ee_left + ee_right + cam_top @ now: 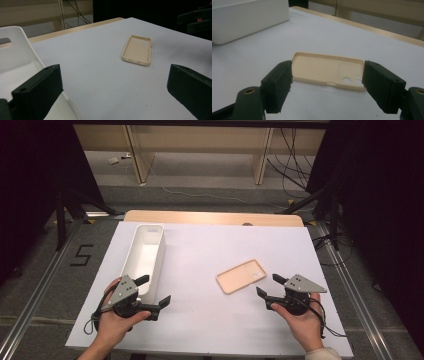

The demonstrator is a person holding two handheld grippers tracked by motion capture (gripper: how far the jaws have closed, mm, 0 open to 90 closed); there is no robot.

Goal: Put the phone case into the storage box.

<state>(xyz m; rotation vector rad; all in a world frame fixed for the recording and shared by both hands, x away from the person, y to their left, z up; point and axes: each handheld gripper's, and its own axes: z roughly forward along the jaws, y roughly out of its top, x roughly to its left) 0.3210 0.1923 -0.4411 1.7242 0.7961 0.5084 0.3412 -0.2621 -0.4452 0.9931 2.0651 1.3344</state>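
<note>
Right gripper (327,82) jaws wide, empty — phone case (328,70) just ahead; left gripper (115,87) likewise.

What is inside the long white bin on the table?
The white bin looks empty; its pale floor shows bare. The left gripper hangs over its near end, hiding that corner.

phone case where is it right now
The beige phone case lies open side up on the white table, right of centre in the high view, just ahead of the open right gripper and well right of the white bin.
</note>
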